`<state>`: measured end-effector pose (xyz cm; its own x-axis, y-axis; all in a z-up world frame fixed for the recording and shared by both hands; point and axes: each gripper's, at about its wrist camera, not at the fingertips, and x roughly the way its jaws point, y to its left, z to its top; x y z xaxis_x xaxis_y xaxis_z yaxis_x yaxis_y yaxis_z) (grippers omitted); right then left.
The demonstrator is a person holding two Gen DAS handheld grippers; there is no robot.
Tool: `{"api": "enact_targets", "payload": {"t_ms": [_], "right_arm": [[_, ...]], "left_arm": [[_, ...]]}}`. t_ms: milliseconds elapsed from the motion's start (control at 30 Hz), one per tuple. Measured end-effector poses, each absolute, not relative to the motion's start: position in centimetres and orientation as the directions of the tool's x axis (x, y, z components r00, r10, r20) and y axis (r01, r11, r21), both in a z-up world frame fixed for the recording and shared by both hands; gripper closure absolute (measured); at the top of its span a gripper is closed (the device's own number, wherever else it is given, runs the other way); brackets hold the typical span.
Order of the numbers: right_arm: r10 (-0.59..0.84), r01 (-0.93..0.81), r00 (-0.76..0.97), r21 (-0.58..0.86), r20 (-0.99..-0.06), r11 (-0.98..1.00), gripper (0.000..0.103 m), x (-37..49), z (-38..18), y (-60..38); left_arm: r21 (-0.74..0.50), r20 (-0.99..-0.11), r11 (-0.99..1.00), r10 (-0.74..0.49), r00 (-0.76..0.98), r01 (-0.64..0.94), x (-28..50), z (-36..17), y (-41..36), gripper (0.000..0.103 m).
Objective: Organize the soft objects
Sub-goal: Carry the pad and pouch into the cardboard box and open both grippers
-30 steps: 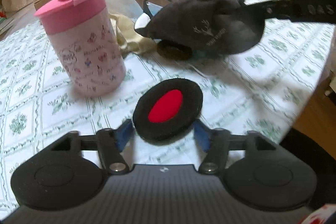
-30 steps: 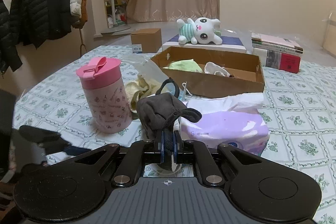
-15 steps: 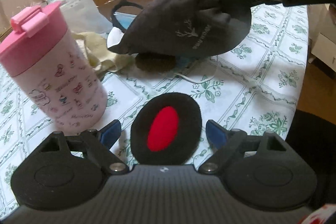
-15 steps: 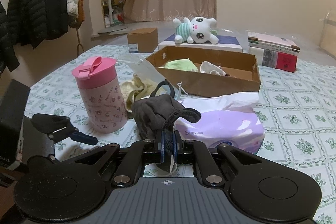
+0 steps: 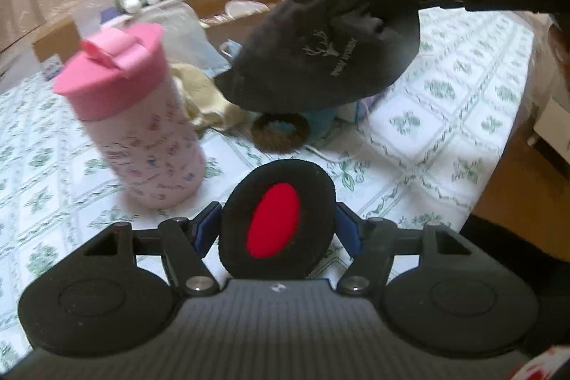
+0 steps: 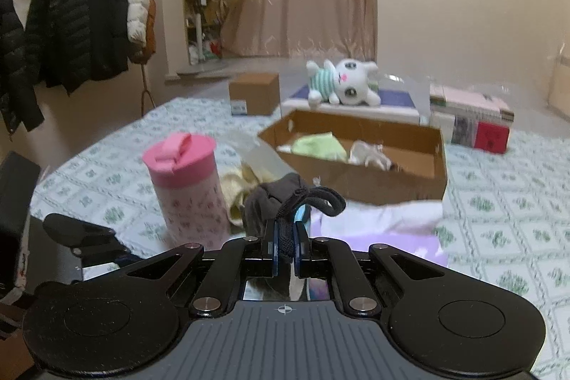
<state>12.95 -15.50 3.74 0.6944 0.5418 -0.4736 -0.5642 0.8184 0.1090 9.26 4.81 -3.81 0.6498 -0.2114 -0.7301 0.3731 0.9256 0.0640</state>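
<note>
Earmuff pad gripped between left hand-held gripper fingers, lifted.

pad: black, red oval | pouch: dark grey | bottle: pink | tablecloth: white, green floral

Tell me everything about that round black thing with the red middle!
The round black pad looks soft and fuzzy, like fleece, with a smooth red oval in its middle. It is an oval disc, tilted up to face the camera. It sits between the left gripper's blue fingers, which have just been closing and press its two sides. Its bottom edge is hidden behind the gripper's body.
</note>
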Motion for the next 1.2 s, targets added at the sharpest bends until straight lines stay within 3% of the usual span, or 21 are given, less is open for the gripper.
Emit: {"api": "enact_targets", "payload": {"t_ms": [667,1200], "right_arm": [[0.558,-0.569,0.776,0.057,-0.294,0.821,0.096,13.8,14.0,-17.1],[0.541,-0.55,0.792,0.051,-0.283,0.833,0.096,19.1,17.8,-18.8]], "left_arm": [[0.057,-0.606,0.959,-0.188,0.773,0.278,8.9,8.0,6.4,0.038],[0.048,-0.596,0.957,-0.203,0.777,0.287,16.9,12.7,6.5,0.038]]}}
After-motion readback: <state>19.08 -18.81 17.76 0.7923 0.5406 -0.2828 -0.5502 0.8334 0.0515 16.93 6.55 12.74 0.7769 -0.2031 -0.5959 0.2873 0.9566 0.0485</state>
